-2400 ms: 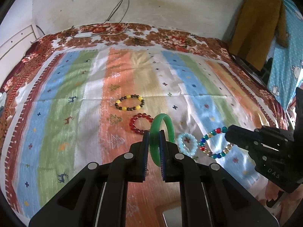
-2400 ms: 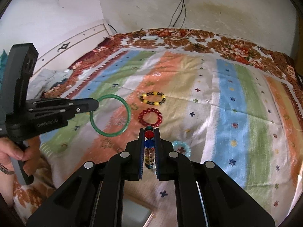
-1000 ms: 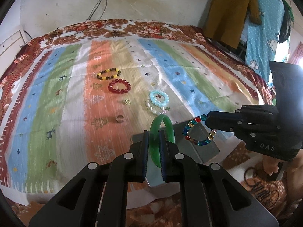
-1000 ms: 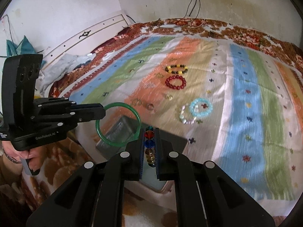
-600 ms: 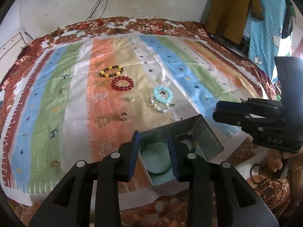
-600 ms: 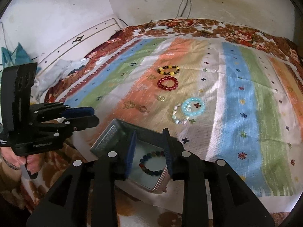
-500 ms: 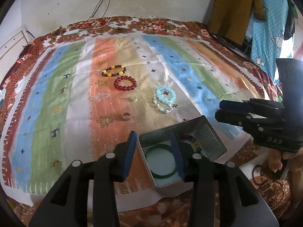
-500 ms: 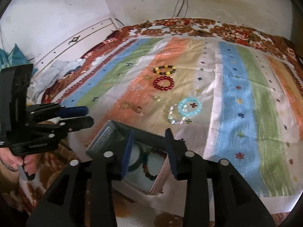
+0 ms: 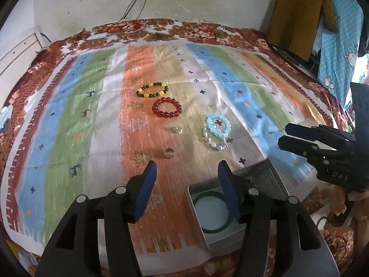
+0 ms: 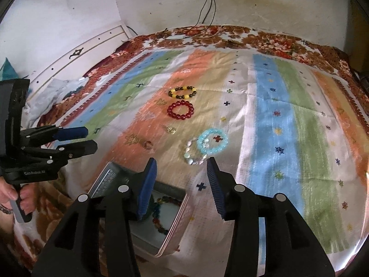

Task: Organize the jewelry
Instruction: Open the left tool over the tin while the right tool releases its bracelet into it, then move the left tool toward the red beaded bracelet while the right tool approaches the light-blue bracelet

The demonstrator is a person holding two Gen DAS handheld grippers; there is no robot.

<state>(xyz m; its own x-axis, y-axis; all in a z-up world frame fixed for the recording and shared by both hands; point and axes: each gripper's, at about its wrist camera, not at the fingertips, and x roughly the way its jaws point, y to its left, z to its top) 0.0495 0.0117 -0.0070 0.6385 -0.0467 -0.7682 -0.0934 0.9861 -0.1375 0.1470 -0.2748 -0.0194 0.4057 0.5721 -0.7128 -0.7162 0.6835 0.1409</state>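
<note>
Both sets of tongs are being held apart and empty, their jaws having just been opening: the left gripper [image 9: 186,173] and the right gripper [image 10: 182,168]. The green bangle [image 9: 208,214] and the multicoloured bead bracelet [image 10: 161,212] are lying inside the tin box [image 9: 274,180] at the near edge of the striped cloth [image 9: 69,120].

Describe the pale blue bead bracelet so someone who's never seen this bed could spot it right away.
On the striped bedspread, look just beyond the open metal tin at the near edge. The pale blue bracelet lies flat there, overlapping a pearly white one. It is the only sky-blue ring; the red bracelet and the yellow-and-dark bracelet lie farther back.
</note>
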